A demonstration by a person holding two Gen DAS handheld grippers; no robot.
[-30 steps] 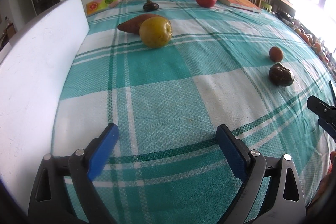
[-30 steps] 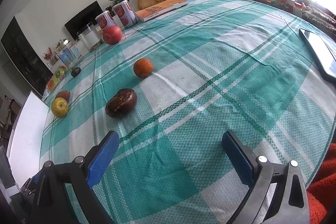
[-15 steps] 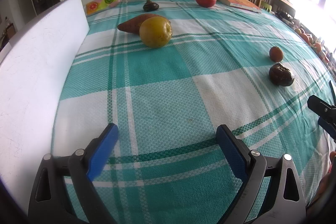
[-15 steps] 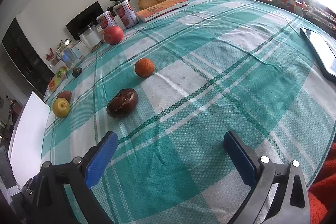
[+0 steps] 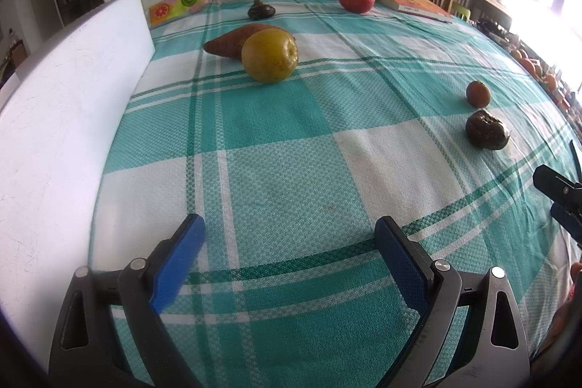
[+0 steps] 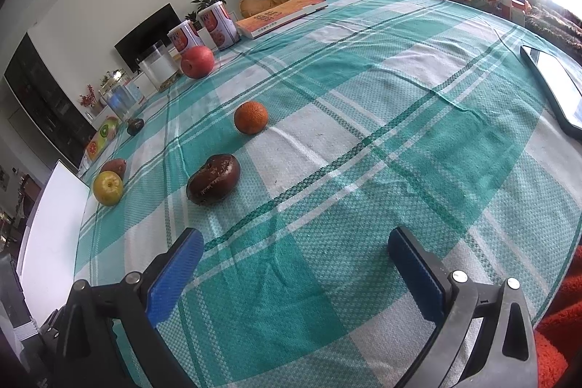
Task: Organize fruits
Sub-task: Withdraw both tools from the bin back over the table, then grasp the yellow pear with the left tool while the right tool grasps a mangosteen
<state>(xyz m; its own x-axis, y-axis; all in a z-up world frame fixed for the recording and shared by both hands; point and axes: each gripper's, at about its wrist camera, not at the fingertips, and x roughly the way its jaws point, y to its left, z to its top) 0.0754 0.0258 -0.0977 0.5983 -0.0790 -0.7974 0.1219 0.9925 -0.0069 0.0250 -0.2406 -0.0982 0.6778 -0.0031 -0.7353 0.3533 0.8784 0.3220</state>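
Teal-white checked tablecloth (image 5: 276, 170) | left gripper (image 5: 287, 242) and right gripper (image 6: 294, 253): jaws wide, empty | dark wrinkled brown fruit (image 6: 213, 183): probably soft, grip its sides gently

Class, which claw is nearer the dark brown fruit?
Right. The right claw has the dark brown fruit just ahead, slightly left. From the left claw it lies far off right.
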